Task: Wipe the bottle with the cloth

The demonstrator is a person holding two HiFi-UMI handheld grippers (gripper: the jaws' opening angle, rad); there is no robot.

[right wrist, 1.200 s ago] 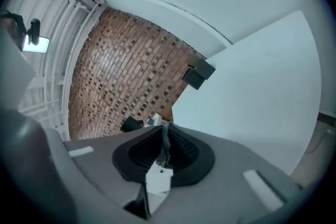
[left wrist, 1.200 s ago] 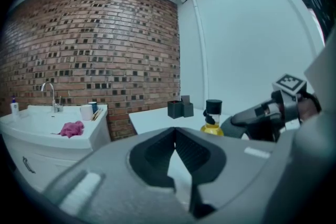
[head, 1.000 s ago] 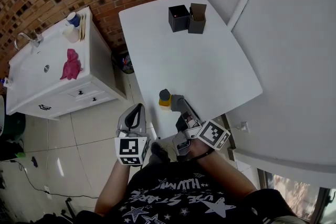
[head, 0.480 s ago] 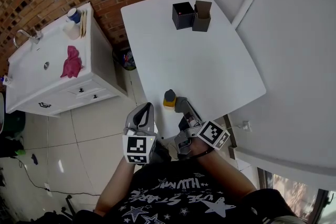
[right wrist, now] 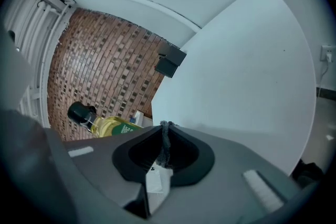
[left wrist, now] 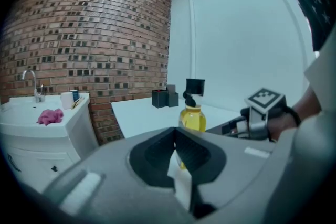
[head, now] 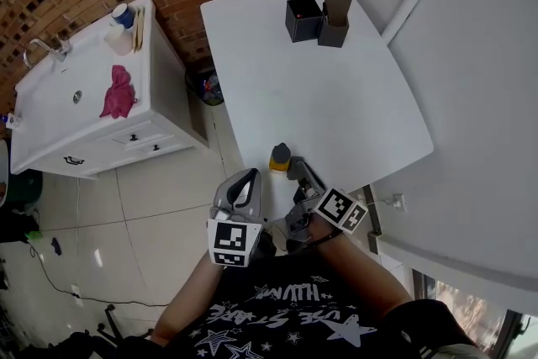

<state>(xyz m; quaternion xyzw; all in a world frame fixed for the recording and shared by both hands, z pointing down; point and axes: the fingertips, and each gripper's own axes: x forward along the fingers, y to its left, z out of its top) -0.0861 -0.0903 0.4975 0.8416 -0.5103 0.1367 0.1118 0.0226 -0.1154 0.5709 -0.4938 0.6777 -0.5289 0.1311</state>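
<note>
Bottle of yellow liquid with a dark cap [head: 281, 156] stands upright on the white table [head: 336, 105], right at its near edge, straight in front of you. Your left gripper [head: 245, 185] hangs off the table's edge, just left of the bottle and apart from it. Its jaws are pressed together with nothing between them. Your right gripper [head: 298, 172] sits just to the right of the bottle, over the table's near edge, and its jaws are likewise closed on nothing. Whether it touches the bottle cannot be told from above. The crumpled pink cloth [head: 118, 92] lies on top of the white sink cabinet [head: 59, 126] to your left, well apart from both grippers and from the bottle. Two small black boxes [head: 318, 19] stand side by side at the table's far end.
</note>
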